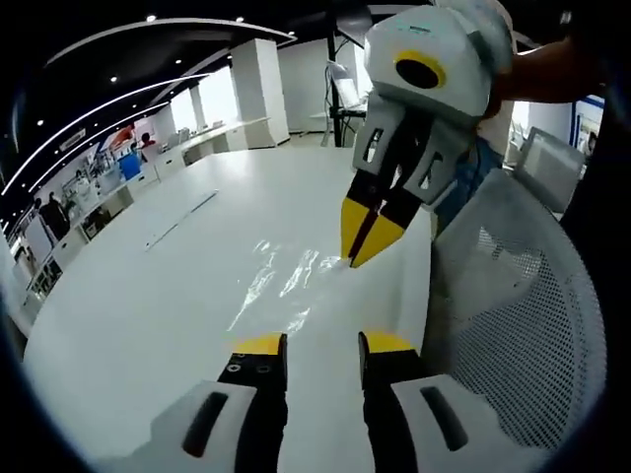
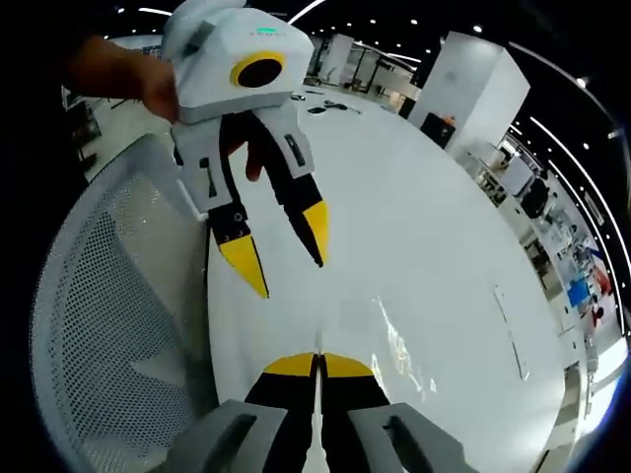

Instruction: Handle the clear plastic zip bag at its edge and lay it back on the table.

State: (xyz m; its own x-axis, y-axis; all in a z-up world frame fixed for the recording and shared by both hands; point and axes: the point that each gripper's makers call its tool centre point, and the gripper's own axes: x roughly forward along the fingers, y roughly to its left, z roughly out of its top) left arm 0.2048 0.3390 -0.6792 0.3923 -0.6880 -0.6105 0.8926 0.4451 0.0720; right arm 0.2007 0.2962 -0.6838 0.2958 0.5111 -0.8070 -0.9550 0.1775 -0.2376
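R gripper (image 1: 373, 235) pinches bag (image 1: 286, 281) edge; L gripper (image 2: 286, 248) open above table (image 2: 444, 227).

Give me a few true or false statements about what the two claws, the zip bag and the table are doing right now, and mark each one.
1. The right claw is shut at the edge of the clear plastic zip bag. True.
2. The left claw is shut tight. False: it is open, with a gap between its yellow tips.
3. The bag is on a white table. True.
4. The left claw is gripping the bag. False: it holds nothing and hangs above the table.
5. A white mesh chair back stands beside the table. True.
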